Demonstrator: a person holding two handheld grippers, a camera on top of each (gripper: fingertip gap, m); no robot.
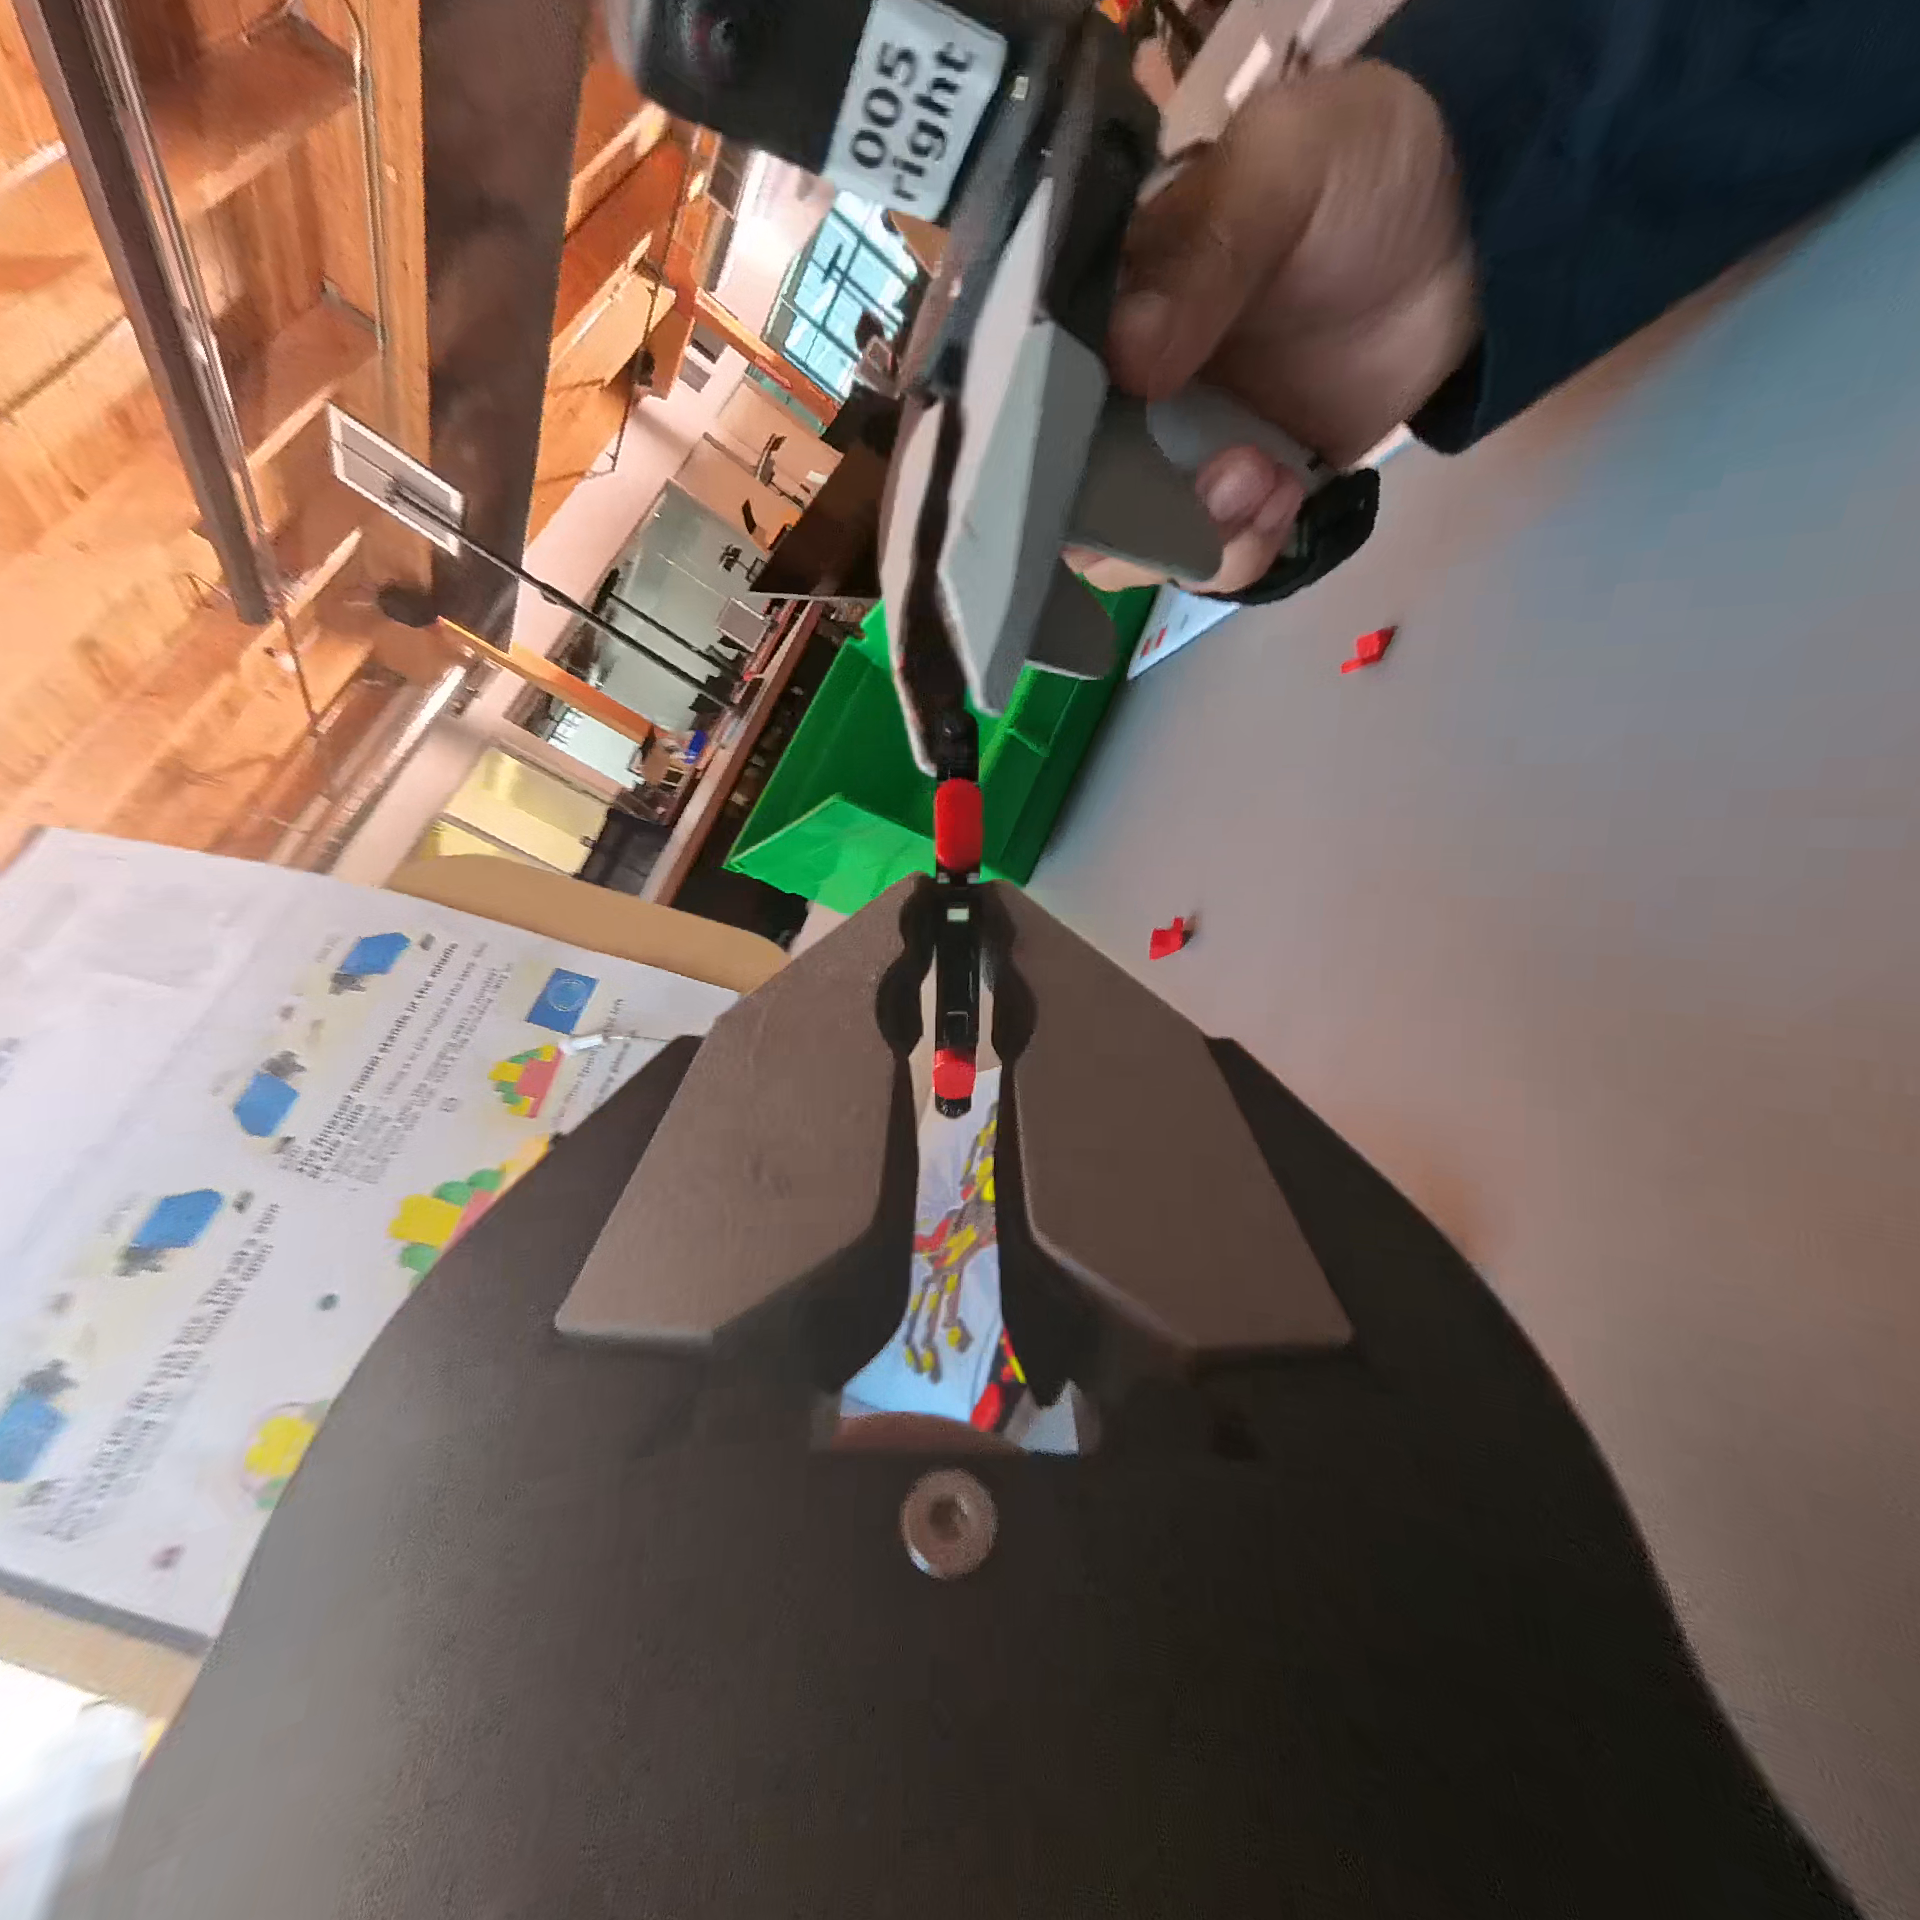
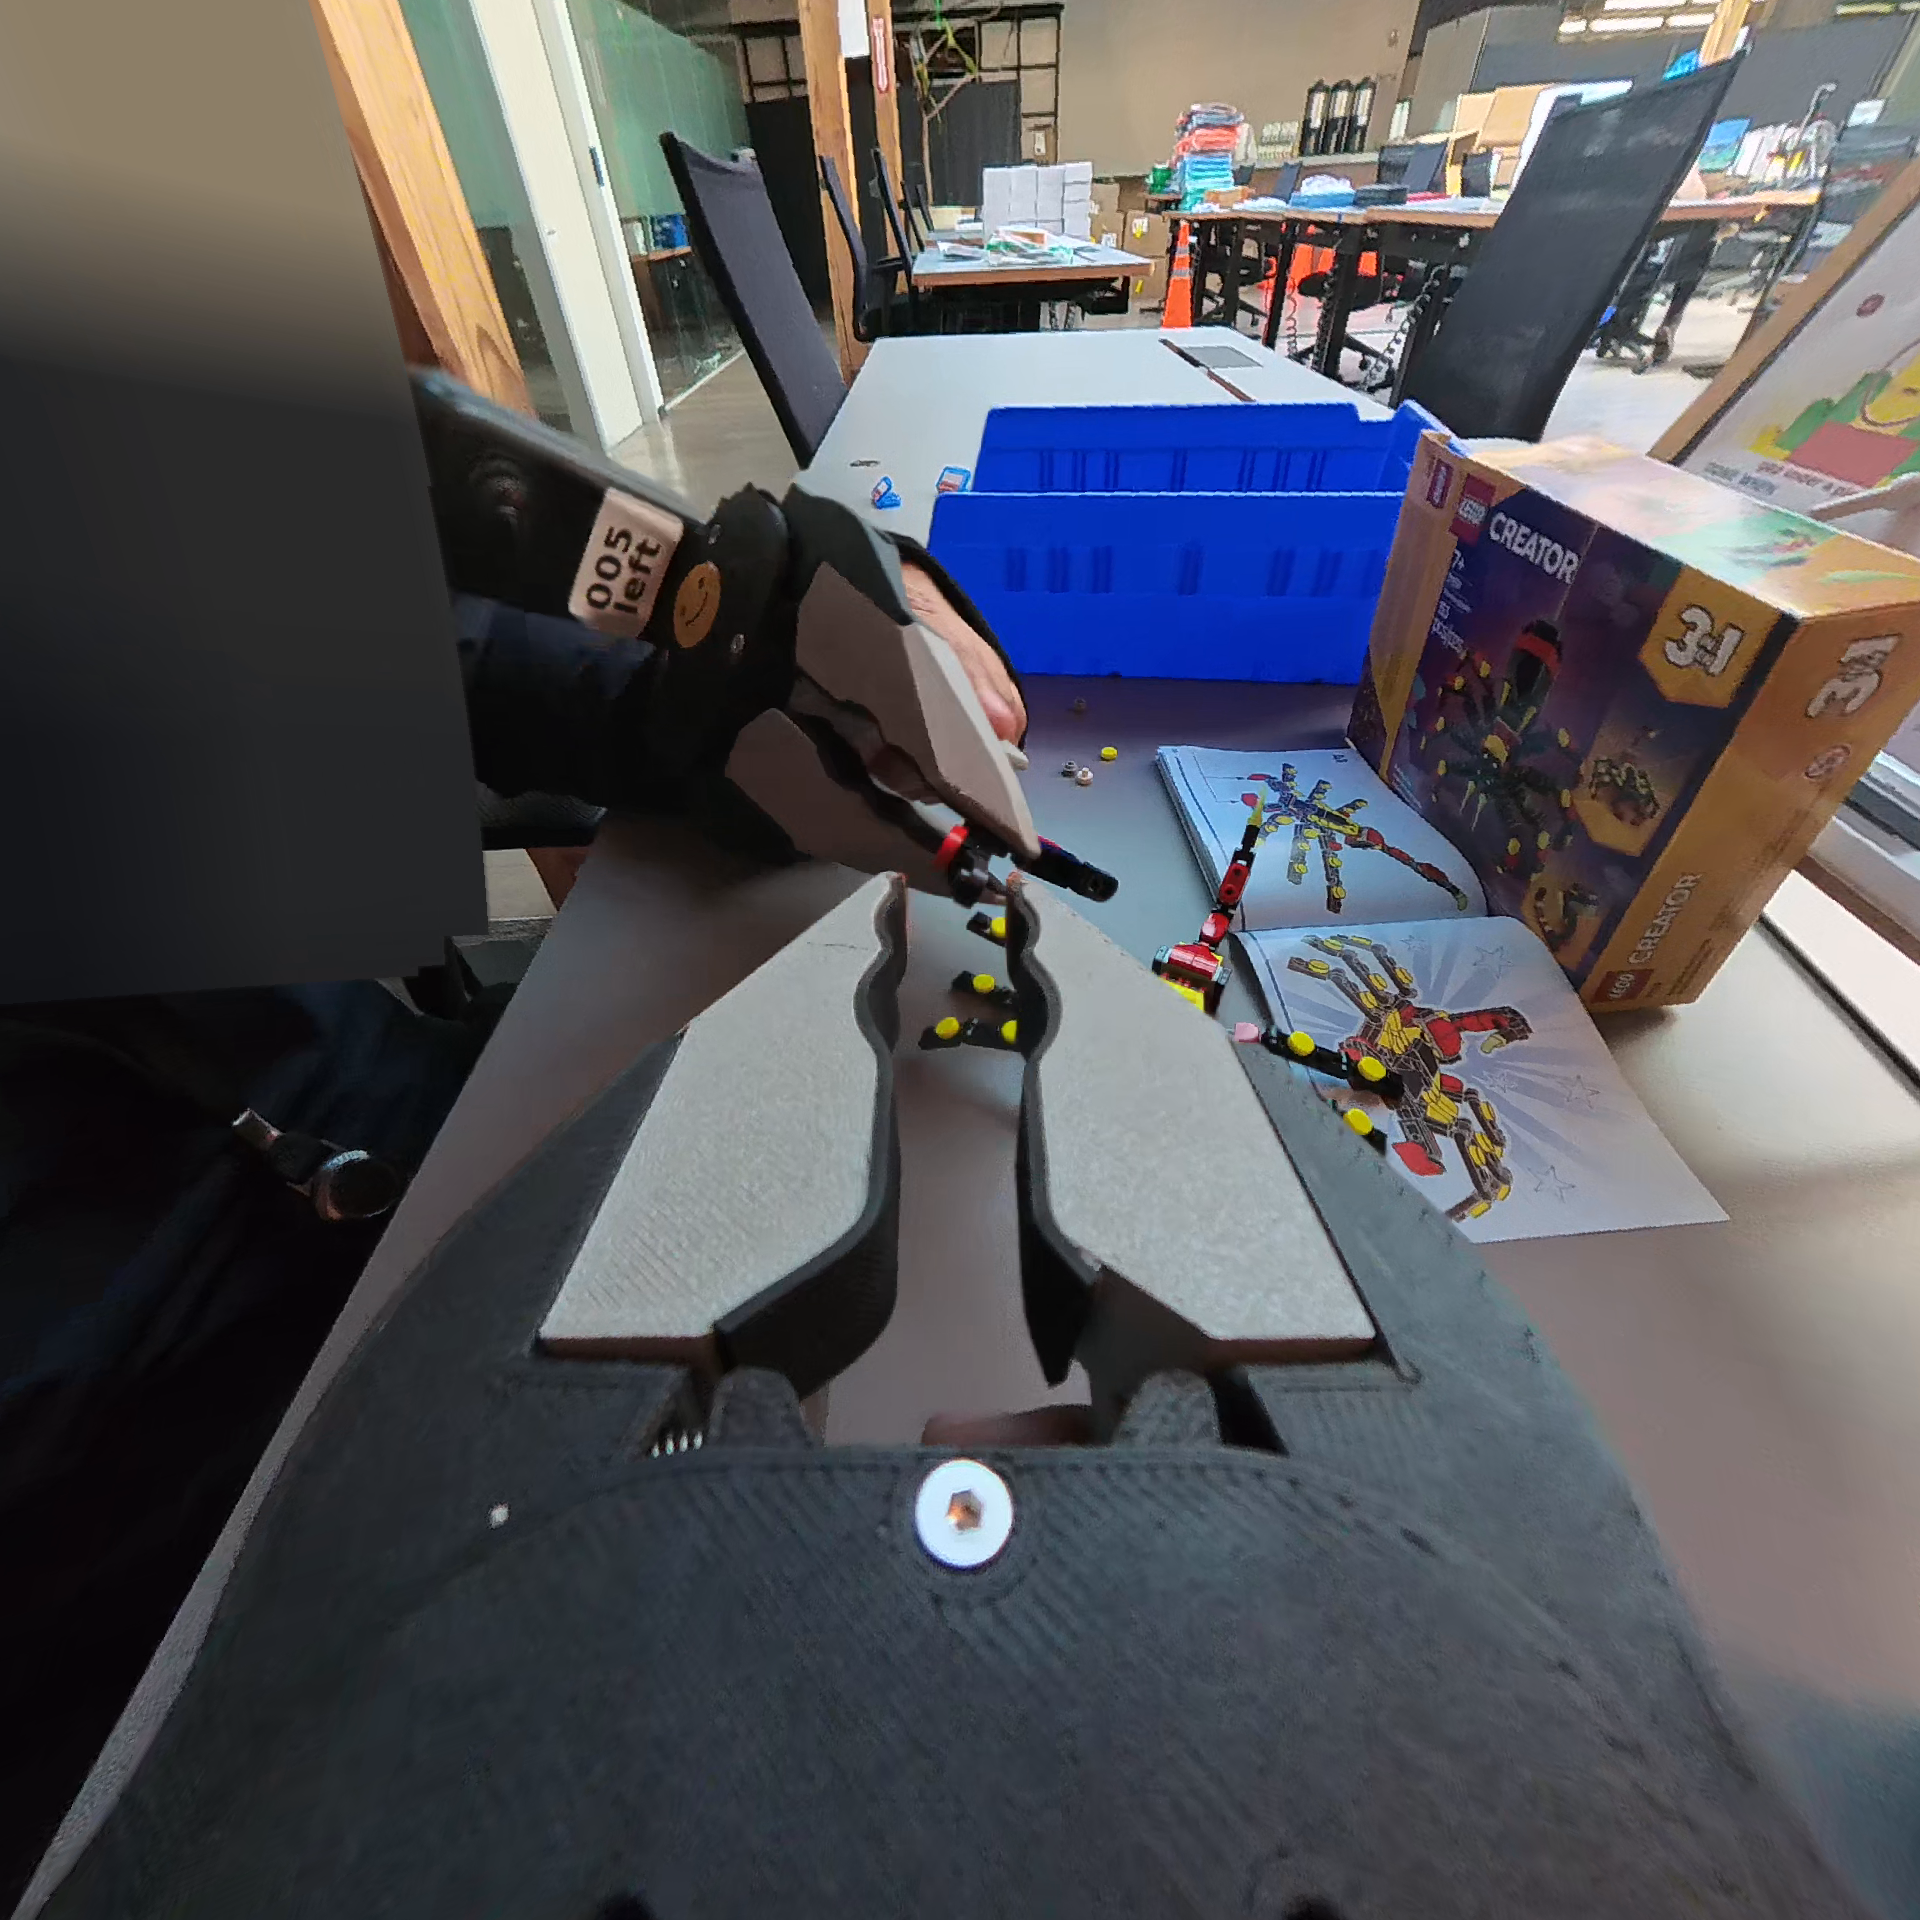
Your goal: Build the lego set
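In the left wrist view, the left gripper (image 1: pixel 954 935) is clamped on a slim black-and-red lego limb (image 1: pixel 954 997). From twelve o'clock the right gripper (image 1: pixel 951 743) meets that limb's far red end (image 1: pixel 956 826); whether it pinches it cannot be told here. Loose red pieces (image 1: pixel 1172 935) lie at three o'clock.

In the right wrist view, the right gripper (image 2: pixel 956 894) stands slightly apart, apparently empty, the limb (image 2: pixel 1023 862) at its tips. Only here appear the lego box (image 2: pixel 1621 717), booklet (image 2: pixel 1455 1081) and partial build (image 2: pixel 1210 935) at two o'clock. An off-axis push could snap the joint or twist the limb loose.
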